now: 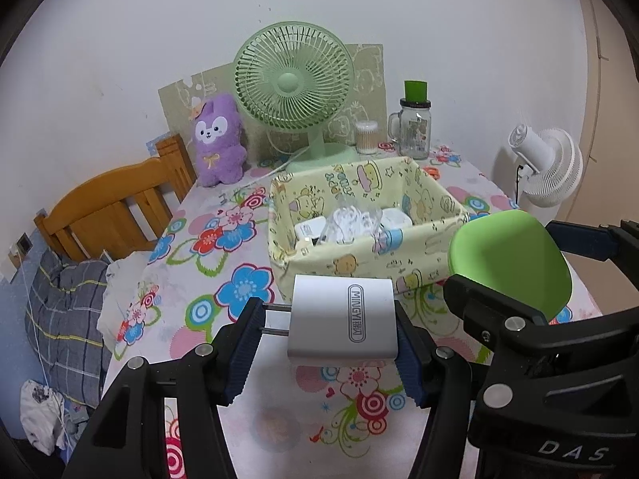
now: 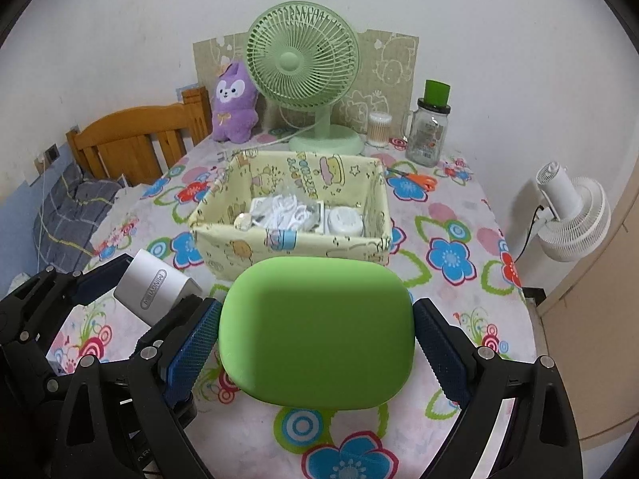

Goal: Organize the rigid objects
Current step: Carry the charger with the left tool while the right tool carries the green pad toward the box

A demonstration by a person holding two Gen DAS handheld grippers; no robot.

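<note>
My left gripper (image 1: 325, 343) is shut on a silver charger plug (image 1: 345, 321), its two prongs pointing left, held above the flowered tablecloth. My right gripper (image 2: 315, 343) is shut on a wide green rounded case (image 2: 315, 331), its blue pads pressing both sides. Each view shows the other hand's load: the green case (image 1: 513, 261) at right, the silver charger (image 2: 153, 291) at left. Beyond both stands a yellow cartoon-print fabric box (image 1: 359, 255) (image 2: 295, 239) holding white chargers and cables.
A green desk fan (image 2: 303, 68), purple plush toy (image 2: 233, 103), cotton-swab tub (image 2: 379, 129) and glass jar with green lid (image 2: 429, 131) line the back of the table. Orange scissors (image 2: 417, 179) lie right of the box. A wooden bed frame (image 1: 116, 207) stands left, a white fan (image 2: 571, 219) right.
</note>
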